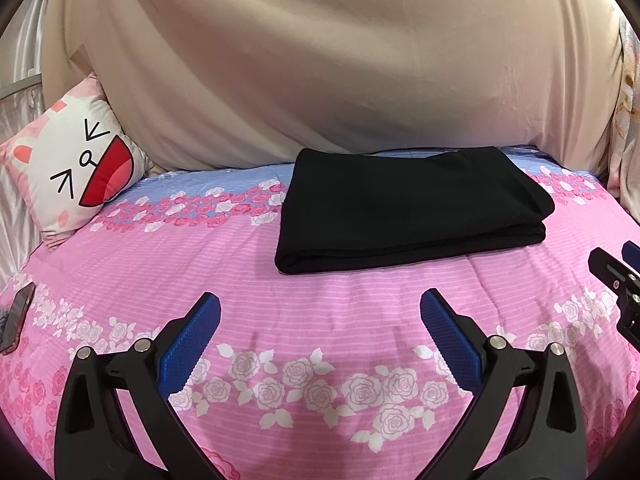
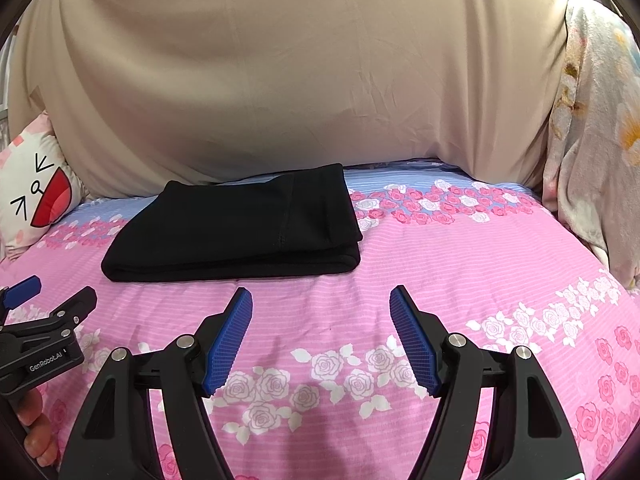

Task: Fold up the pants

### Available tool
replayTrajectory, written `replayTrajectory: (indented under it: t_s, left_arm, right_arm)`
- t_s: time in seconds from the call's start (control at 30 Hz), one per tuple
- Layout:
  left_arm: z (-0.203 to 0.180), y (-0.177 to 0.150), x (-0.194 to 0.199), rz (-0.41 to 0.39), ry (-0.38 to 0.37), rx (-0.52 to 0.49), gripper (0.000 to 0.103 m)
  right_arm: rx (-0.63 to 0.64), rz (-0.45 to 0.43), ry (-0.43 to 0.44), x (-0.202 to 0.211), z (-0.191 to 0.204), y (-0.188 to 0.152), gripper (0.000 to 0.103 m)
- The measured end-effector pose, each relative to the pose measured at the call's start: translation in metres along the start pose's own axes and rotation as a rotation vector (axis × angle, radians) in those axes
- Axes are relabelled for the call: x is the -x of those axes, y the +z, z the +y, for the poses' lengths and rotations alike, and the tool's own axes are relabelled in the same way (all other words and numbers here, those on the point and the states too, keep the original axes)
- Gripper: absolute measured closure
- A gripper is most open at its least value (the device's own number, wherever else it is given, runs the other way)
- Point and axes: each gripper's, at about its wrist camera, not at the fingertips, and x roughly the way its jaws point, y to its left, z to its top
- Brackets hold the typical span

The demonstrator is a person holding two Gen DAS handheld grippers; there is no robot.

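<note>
Both grippers' fingers (image 1: 208, 308) spread wide, empty.
Folded pants (image 1: 408, 208) lie ahead on the bed (image 1: 320, 312), long axis crosswise, roughly between left gripper (image 1: 320, 300) and right gripper (image 2: 321, 294).

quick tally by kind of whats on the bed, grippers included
folded black pants: 1
cartoon cat cushion: 1
phone at the bed's left edge: 1
grippers, both open and empty: 2, left gripper and right gripper
total: 5
</note>
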Motion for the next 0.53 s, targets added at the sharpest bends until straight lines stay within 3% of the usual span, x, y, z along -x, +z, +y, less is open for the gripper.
replayTrajectory:
  t_s: [0.17, 0.53]
  left_arm:
    - [0.005, 0.000, -0.001, 0.001, -0.018, 0.029, 0.005]
    - [-0.005, 0.000, 0.002, -0.014, 0.001, -0.015, 0.005]
  right_arm:
    - [0.003, 0.001, -0.001, 0.000, 0.000, 0.000, 0.034]
    - [0.001, -0.001, -0.001, -0.001, 0.000, -0.001, 0.032]
